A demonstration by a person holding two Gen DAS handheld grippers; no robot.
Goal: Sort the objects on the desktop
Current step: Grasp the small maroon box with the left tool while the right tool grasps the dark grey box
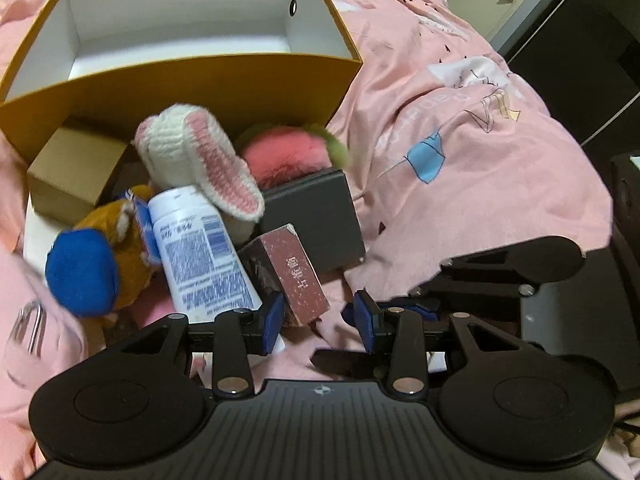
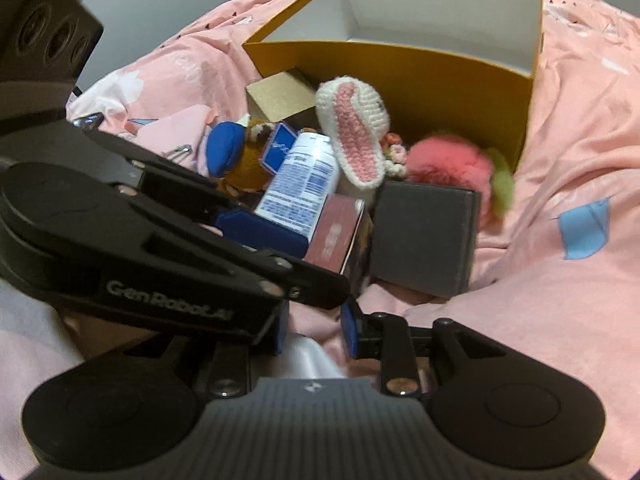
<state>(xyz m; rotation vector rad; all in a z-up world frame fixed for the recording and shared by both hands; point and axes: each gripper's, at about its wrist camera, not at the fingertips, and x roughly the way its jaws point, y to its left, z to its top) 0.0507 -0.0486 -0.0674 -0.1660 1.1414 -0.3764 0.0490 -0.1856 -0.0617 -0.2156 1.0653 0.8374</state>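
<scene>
Bedsheet [image 1: 460, 128] was soft pink cloth, creased. Box [image 1: 200, 88] matt yellow card, white inside. Rabbit ear [image 1: 208, 156] rough crochet yarn. Tube [image 1: 204, 256] glossy plastic. Pompom [image 2: 448, 164], at 3 o'clock, fluffy.

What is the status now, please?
Left gripper open at red carton. Right gripper open, empty. Orange box empty. Lotion tube crowds the carton.

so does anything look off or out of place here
Yes: the yellow box sits empty while everything is heaped outside its front wall. The white tube lies slanted against the plush toys, and the red carton leans askew.
</scene>
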